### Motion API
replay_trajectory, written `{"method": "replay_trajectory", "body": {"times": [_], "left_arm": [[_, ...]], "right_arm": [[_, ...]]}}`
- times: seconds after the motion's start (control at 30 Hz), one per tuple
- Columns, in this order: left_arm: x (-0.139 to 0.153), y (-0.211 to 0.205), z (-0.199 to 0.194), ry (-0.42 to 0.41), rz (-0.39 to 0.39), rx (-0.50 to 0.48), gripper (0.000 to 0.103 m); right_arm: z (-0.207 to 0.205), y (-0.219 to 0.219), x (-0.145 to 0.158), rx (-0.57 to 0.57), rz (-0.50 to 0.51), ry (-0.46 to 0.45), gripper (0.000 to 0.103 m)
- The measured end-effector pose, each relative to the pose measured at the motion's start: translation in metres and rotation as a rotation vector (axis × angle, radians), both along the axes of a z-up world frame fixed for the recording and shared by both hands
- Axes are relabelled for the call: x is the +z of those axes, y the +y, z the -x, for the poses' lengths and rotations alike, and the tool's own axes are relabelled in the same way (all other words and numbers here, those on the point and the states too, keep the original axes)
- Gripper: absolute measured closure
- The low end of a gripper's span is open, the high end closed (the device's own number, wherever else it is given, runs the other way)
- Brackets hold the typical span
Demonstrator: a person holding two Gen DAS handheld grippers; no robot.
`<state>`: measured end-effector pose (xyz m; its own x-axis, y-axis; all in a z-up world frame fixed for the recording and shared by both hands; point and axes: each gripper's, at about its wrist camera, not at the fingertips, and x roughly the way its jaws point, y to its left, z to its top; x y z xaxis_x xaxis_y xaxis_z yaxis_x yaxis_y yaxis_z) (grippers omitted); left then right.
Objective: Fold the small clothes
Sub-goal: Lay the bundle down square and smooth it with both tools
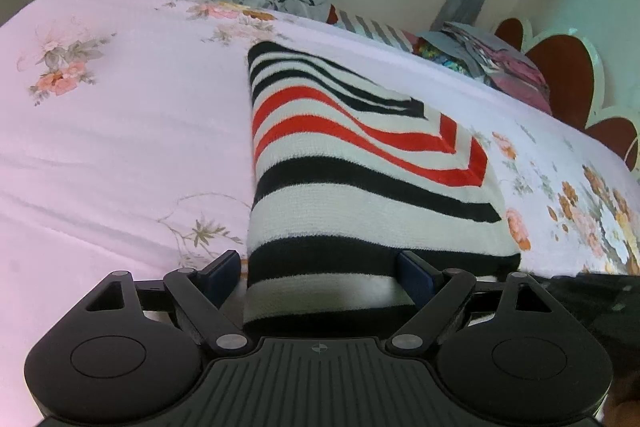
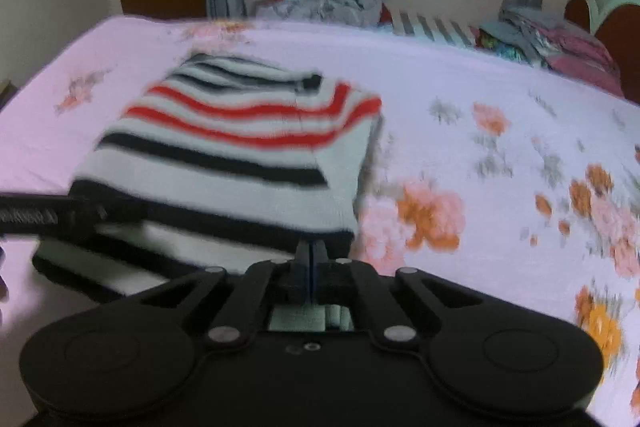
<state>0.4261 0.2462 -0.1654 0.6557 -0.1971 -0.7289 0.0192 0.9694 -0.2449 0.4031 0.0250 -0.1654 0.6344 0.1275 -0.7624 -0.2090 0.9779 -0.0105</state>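
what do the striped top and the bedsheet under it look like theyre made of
Striped top: looks like a soft knit, probably wool or acrylic; matte, fuzzy stripe edges and thick rounded folds suggest it.
Bedsheet: looks like thin woven fabric, maybe cotton or a blend, pink with a printed flower pattern; smooth, matte, with shallow creases. The exact fibre cannot be told for either.
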Motion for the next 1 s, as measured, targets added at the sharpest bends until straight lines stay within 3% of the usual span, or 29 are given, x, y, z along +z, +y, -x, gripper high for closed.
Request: {"method": "replay_trajectory", "body": {"times": [0.17,0.27,0.37,0.4,0.47,0.53,0.63,0.77,0.87,1.0], "left_arm": [[-0.004,0.001,-0.005,0.049,-0.003,0.010,0.000],[-0.006,0.000,-0.005,0.068,0.004,0.008,0.000],[-0.002,0.003,-0.007,0.099,0.007,0.028,0.000],[0.006,0.004,-0.004,0.077,0.008,0.050,0.000],[0.027,0.006,0.005,-0.054,0.009,0.051,0.000],[0.039,0.006,0.003,-0.120,-0.010,0.047,0.000],[0.036,0.001,-0.024,-0.074,-0.031,0.047,0.000],[0.010,-0.010,-0.051,0.006,-0.078,0.052,0.000],[-0.002,-0.015,-0.051,-0.002,-0.080,0.050,0.000],[0.000,-0.019,-0.050,0.004,-0.091,0.063,0.000]], "right_arm": [[0.001,0.007,-0.001,-0.012,0.030,-0.005,0.101],[0.006,0.010,-0.006,0.010,0.064,-0.035,0.101],[0.003,0.003,0.002,-0.001,0.016,0.001,0.100],[0.003,0.000,0.007,-0.005,-0.009,0.010,0.098],[0.008,-0.008,0.023,-0.019,-0.101,-0.016,0.086],[0.009,-0.009,0.039,-0.027,-0.121,-0.074,0.085],[-0.009,-0.003,0.045,-0.025,-0.093,-0.104,0.085],[-0.033,0.003,0.037,-0.034,-0.099,-0.094,0.084],[-0.050,0.008,0.008,-0.040,0.009,-0.009,0.084],[-0.051,-0.004,0.003,-0.063,-0.060,-0.003,0.083]]}}
